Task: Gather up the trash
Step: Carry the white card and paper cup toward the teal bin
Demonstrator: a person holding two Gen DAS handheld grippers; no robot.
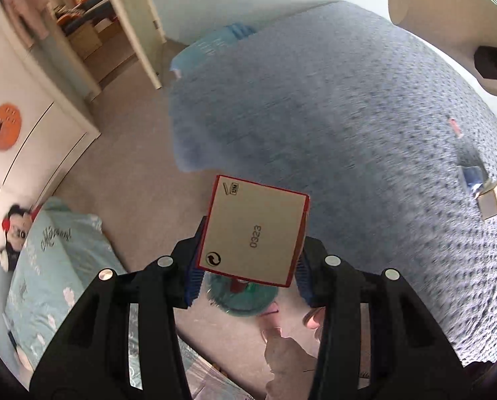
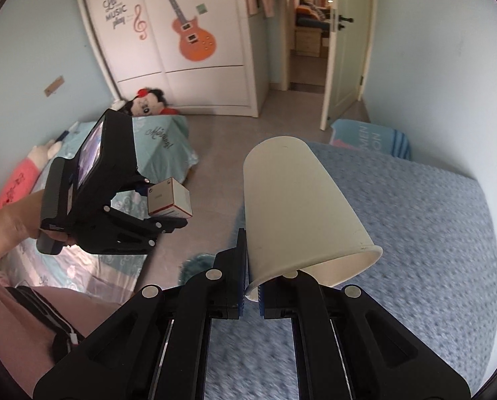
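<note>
My left gripper (image 1: 248, 266) is shut on a small red-edged cardboard box (image 1: 253, 230), held in the air over the floor beside the bed; box and gripper also show in the right wrist view (image 2: 170, 200). My right gripper (image 2: 252, 295) is shut on the rim of a white paper cup (image 2: 295, 210), held tilted above the blue bed (image 2: 415, 250); the cup shows at the top right of the left wrist view (image 1: 448, 3). A green bin (image 1: 245, 298) sits on the floor below the box, mostly hidden. More litter lies on the bed: a small carton (image 1: 493, 196), a blue wrapper (image 1: 471, 175), a pink scrap (image 1: 454, 126).
A second bed with a teal cover (image 2: 161, 143) and a plush doll (image 2: 148, 101) stands to the left. A white wardrobe with a guitar sticker (image 2: 191, 33) and an open door (image 2: 345, 50) are at the far end. Tiled floor (image 1: 131, 166) runs between the beds.
</note>
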